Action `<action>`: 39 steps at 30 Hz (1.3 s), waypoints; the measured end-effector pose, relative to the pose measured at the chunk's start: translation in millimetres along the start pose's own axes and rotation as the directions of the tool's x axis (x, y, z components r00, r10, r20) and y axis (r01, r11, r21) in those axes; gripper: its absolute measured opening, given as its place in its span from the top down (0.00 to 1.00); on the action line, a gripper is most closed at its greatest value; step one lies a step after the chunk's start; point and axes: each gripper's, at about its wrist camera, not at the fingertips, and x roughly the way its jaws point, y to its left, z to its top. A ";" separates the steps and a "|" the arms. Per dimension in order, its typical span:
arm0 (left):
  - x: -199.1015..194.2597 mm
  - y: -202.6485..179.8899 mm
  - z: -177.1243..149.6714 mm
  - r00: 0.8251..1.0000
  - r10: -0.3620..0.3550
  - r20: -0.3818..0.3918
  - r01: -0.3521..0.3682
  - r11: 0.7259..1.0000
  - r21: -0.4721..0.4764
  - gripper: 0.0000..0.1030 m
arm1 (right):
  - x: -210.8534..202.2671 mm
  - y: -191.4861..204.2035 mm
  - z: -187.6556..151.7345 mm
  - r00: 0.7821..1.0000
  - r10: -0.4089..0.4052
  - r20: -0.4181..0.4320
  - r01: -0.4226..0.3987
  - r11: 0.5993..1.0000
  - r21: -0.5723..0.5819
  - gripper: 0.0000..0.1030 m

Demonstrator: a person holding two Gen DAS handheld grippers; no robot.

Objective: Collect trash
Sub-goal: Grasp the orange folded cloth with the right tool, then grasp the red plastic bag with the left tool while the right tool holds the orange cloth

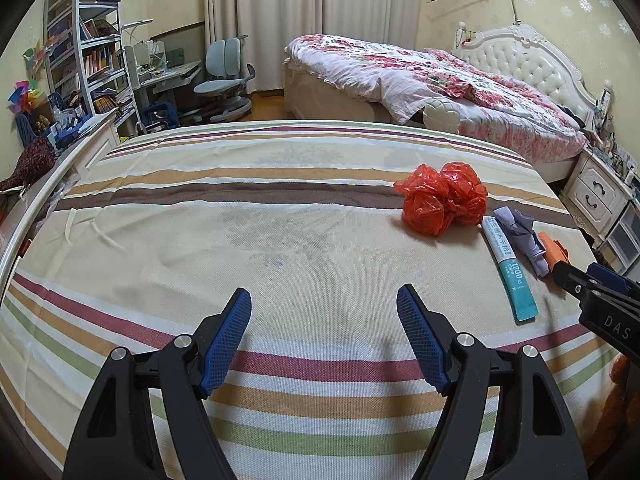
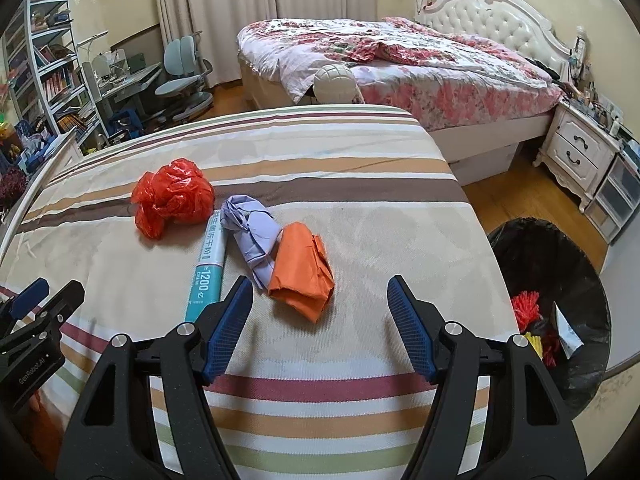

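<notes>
Trash sits in a loose cluster on the striped sheet (image 2: pixel 320 392): a crumpled red plastic bag (image 2: pixel 172 197) farthest off, a teal-and-white tube (image 2: pixel 210 268) just near of it, lilac wadded paper (image 2: pixel 254 236) lying against the tube's right side, and a folded orange piece (image 2: pixel 302 274) touching the lilac one. Right gripper (image 2: pixel 318 304) hangs above the near edge of the orange piece, jaws wide apart and holding nothing. Left gripper (image 1: pixel 324 312) hovers over bare sheet, left of the pile, jaws spread and empty too. Off the right edge, on the floor, a black-lined bin (image 2: pixel 560 264) holds some scraps.
</notes>
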 end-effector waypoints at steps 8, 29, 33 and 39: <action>0.1 0.2 -1.2 1.000 -0.002 0.000 0.002 1.000 0.002 0.29 | 4.0 -4.4 5.7 1.000 -0.006 -0.002 0.006 1.000 0.024 0.36; 1.8 -11.9 -0.5 1.000 -0.022 0.002 0.022 0.999 0.027 0.29 | 20.7 -1.6 8.6 0.999 0.001 -0.048 -0.001 1.000 -0.020 0.68; 4.3 -18.2 3.4 0.999 -0.038 0.008 0.037 0.998 0.041 0.28 | 21.1 -3.2 8.9 0.999 -0.007 -0.045 0.006 1.000 -0.021 0.69; 9.4 -37.8 11.8 0.996 -0.082 0.022 0.080 0.993 0.084 0.27 | 25.1 -10.8 13.3 0.999 -0.020 -0.043 0.020 1.000 -0.019 0.69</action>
